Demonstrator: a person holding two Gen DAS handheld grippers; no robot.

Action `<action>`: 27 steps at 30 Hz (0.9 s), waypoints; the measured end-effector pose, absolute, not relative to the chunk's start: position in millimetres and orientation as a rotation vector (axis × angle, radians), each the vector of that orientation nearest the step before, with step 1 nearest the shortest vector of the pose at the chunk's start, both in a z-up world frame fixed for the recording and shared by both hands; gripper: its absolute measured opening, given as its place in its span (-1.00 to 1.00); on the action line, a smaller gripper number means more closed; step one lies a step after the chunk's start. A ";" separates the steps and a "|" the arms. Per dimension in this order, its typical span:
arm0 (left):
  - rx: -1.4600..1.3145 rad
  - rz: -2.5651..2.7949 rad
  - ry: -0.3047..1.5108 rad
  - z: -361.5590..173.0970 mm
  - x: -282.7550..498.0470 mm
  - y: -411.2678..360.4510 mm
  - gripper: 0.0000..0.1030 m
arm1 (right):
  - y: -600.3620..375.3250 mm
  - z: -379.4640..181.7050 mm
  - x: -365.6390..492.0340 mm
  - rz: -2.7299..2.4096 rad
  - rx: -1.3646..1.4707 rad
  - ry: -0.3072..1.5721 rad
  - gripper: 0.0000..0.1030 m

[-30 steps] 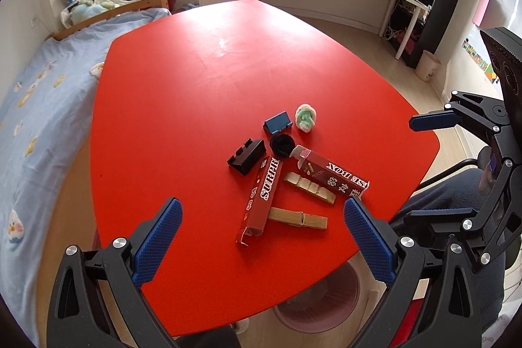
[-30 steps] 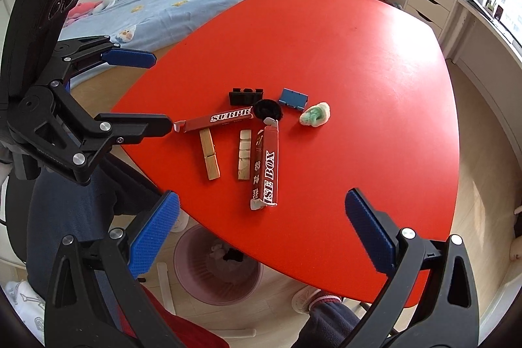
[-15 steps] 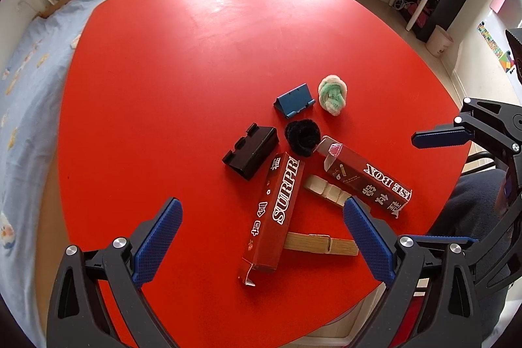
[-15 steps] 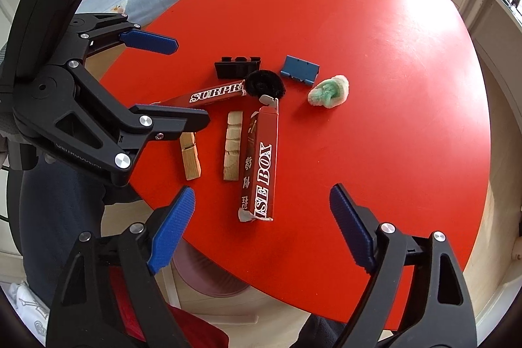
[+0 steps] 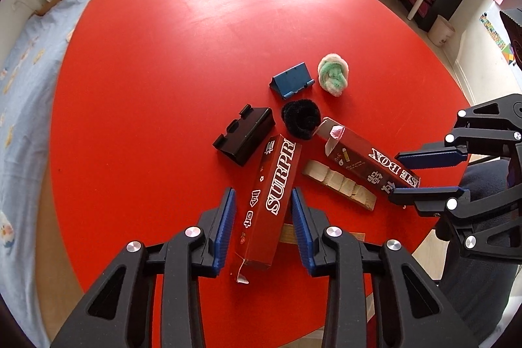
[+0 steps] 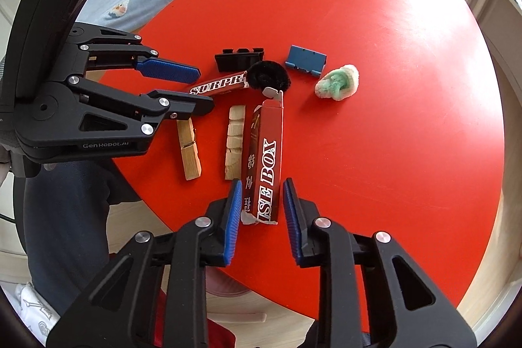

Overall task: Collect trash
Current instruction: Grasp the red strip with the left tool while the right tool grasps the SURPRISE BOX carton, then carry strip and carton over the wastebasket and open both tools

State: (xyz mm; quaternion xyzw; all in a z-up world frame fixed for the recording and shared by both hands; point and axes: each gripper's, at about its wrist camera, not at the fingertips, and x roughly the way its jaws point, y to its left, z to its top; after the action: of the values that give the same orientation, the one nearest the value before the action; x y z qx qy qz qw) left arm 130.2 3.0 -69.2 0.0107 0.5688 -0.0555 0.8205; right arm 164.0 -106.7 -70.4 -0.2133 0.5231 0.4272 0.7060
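Nearest the cameras, on the near side of the black scrunchie (image 5: pixel 300 118), both tools have just been closing, each with a red carton between its jaws. The left tool (image 5: pixel 262 201) has narrowed onto the carton lettered SURPR (image 5: pixel 277 185), its blue pads against the long sides near the torn end. The right tool (image 6: pixel 261 188) grips the carton lettered ISE BOX (image 6: pixel 266 152) the same way, low on its length. Both cartons lie flat on the red surface (image 5: pixel 163 87), their far ends reaching the scrunchie. Two wooden clothespins lie between and beside them, one (image 6: pixel 235 145) just left of the ISE BOX carton, the other (image 6: pixel 188 149) further left. Left of the scrunchie sits a black holder (image 5: pixel 243 136); just beyond it a blue holder (image 5: pixel 292 80), and to that one's right a green-and-white fuzzy ball (image 5: pixel 333 78). Far left of the scrunchie, past the surface's edge, is a bed (image 5: pixel 23 87).
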 end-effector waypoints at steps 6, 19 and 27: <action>0.034 -0.124 1.206 -67.0 130.5 -1.2 -0.71 | -102.7 -68.1 164.3 0.957 -0.480 1.153 -0.72; 0.035 -0.124 1.150 -47.2 117.2 -4.7 -0.72 | -111.2 -57.0 159.5 0.950 -0.462 1.115 -0.73; 0.005 -0.104 1.095 -32.6 96.6 -1.1 -0.72 | -121.1 -37.6 150.9 0.928 -0.415 1.052 -0.73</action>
State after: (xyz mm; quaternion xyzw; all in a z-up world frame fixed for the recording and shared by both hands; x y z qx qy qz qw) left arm 96.6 -1.1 -32.6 0.0022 0.5202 -0.0494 0.8526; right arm 150.9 -121.1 -37.6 -0.1896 0.4802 0.4239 0.7441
